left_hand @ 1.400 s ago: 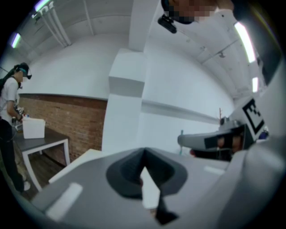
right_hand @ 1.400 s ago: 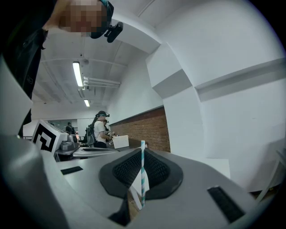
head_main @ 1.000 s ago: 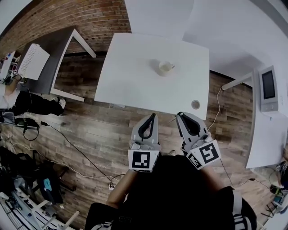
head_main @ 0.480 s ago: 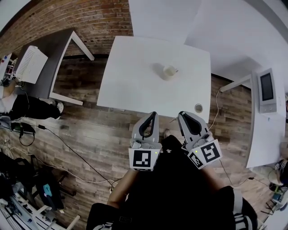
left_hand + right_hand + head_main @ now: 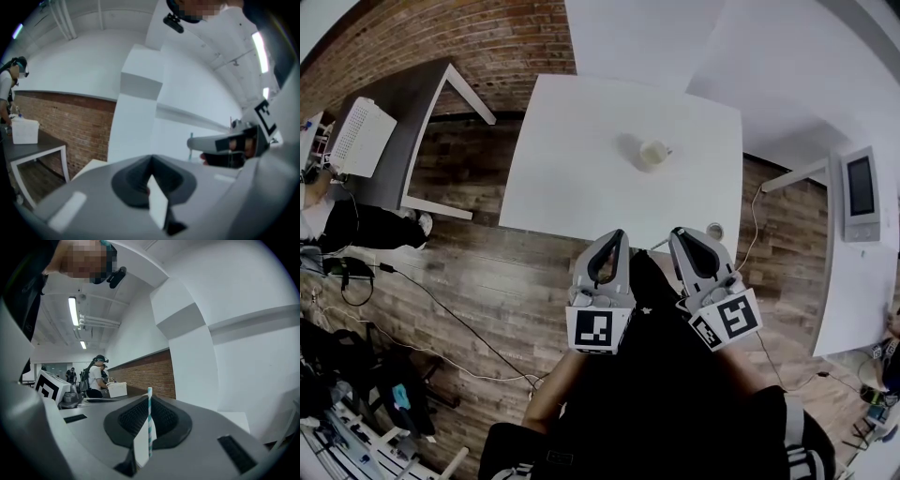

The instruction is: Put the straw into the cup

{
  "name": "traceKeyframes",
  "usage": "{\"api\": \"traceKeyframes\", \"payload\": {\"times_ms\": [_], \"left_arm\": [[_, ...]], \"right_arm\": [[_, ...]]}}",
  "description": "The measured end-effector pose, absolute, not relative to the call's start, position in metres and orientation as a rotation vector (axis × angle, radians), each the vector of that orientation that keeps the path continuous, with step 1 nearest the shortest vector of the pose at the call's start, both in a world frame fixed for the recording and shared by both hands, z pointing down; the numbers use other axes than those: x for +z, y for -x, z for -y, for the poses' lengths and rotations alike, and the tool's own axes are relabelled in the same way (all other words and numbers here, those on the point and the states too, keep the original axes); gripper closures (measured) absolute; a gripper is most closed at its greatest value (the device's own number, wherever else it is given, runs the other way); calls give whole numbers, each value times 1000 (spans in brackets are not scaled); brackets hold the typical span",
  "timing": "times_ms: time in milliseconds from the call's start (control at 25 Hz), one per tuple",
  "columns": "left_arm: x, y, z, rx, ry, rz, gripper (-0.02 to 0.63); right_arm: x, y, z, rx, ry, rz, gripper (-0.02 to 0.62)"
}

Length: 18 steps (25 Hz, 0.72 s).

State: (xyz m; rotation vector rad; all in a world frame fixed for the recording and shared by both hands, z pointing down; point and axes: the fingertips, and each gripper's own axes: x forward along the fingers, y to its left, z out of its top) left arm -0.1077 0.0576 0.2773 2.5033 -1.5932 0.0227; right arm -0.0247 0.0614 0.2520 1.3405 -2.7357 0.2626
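Note:
A pale cup [image 5: 653,153] stands near the middle of the white table [image 5: 572,159], far ahead of both grippers. My right gripper [image 5: 676,234] hovers at the table's near edge. In the right gripper view it [image 5: 149,404] is shut on a thin straw [image 5: 150,420] with teal and white stripes, which stands upright between the pads. My left gripper [image 5: 616,234] is held beside it, just short of the table edge. Its jaws [image 5: 151,164] are shut with nothing between them. The right gripper [image 5: 220,143] also shows at the right of the left gripper view.
A small round object [image 5: 715,230] sits at the table's near right corner. A grey desk [image 5: 412,122] with a white box [image 5: 364,136] stands at the left. A screen device [image 5: 861,192] rests on a white surface at the right. Cables run over the wooden floor [image 5: 459,281].
Both grippers have moved forward to the table's near edge, and the table now sits closer in the head view. Their grip looks unchanged.

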Motion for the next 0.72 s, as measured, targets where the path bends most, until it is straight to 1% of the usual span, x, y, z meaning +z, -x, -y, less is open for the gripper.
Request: {"api": "traceKeyframes", "payload": {"times_ms": [720], "left_arm": [[307,85,24,115,-2467,1545,603]], "right_arm": [[279,-3,28,357,-1381,2708,577]]}}
